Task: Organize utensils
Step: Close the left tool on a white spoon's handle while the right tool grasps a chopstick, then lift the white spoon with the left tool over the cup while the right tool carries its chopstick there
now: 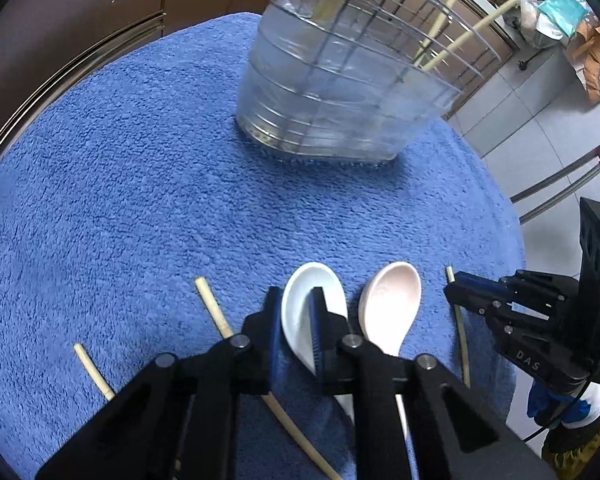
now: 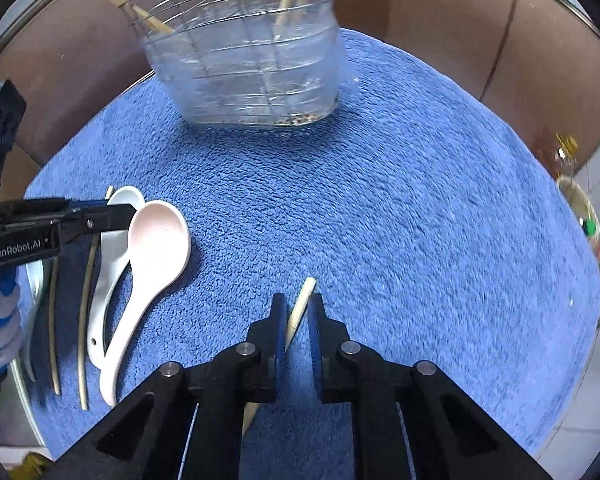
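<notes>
A white spoon (image 1: 296, 280) and a pink spoon (image 1: 392, 300) lie side by side on the blue towel (image 1: 140, 180). My left gripper (image 1: 296, 296) is shut on the white spoon's bowl rim, one finger inside the bowl and one outside. The right wrist view shows my right gripper (image 2: 298, 298) shut on a chopstick (image 2: 307, 287) lying on the towel (image 2: 400, 200). Behind stands a clear holder with a wire basket (image 1: 332, 92), with chopsticks (image 1: 460, 36) leaning in it. From the right wrist, the left gripper (image 2: 112, 212) sits over the white spoon (image 2: 100, 312), beside the pink spoon (image 2: 160, 236).
Two loose chopsticks (image 1: 212, 304) (image 1: 92, 372) lie left of the white spoon. The towel covers a round table with brown cabinets (image 1: 80, 20) behind it. Tiled floor (image 1: 540, 120) and metal bars (image 1: 560, 184) lie off the right edge. A gloved hand (image 2: 0, 328) holds the left gripper.
</notes>
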The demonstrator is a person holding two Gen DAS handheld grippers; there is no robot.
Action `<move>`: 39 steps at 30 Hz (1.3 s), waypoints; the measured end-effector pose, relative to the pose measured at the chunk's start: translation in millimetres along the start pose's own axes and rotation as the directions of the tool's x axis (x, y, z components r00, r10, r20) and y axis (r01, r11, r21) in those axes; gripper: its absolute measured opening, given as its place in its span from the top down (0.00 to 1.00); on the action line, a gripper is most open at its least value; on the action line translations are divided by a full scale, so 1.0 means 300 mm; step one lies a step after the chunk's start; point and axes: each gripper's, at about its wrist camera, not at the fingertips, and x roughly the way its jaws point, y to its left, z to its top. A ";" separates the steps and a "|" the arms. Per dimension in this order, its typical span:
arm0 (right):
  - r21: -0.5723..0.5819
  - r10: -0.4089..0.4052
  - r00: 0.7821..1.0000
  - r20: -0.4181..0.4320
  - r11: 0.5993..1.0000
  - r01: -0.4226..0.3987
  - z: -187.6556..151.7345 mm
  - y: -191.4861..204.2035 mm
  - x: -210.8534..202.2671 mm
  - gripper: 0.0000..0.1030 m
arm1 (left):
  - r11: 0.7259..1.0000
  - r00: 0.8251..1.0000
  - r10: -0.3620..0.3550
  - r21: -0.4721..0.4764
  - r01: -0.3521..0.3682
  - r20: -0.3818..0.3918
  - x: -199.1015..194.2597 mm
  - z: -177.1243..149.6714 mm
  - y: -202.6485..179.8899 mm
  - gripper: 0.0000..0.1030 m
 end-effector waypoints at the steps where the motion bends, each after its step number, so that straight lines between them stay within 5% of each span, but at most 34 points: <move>1: -0.021 -0.003 1.000 -0.007 1.000 0.002 0.008 0.011 0.012 0.90 | 1.000 1.000 -0.001 -0.001 0.001 0.002 -0.003 -0.001 0.009 0.91; 11: -0.069 0.014 0.995 -0.101 0.997 -0.021 0.087 0.039 0.074 0.90 | 0.999 0.999 0.026 0.023 -0.027 0.048 -0.027 0.004 0.002 0.95; 16: -0.050 0.016 0.997 -0.077 0.999 -0.020 0.094 0.014 0.055 0.91 | 0.999 0.994 0.041 0.021 -0.043 0.106 -0.069 -0.017 -0.004 0.95; 27: 0.044 0.112 0.984 0.141 0.992 -0.119 0.024 -0.018 -0.129 0.94 | 0.996 0.962 0.077 0.012 -0.083 0.261 -0.277 -0.082 -0.044 0.95; 39: 0.068 0.142 0.896 0.421 0.980 -0.187 -0.191 0.010 -0.437 0.94 | 0.997 0.916 0.076 -0.001 -0.083 0.393 -0.505 -0.212 -0.122 0.95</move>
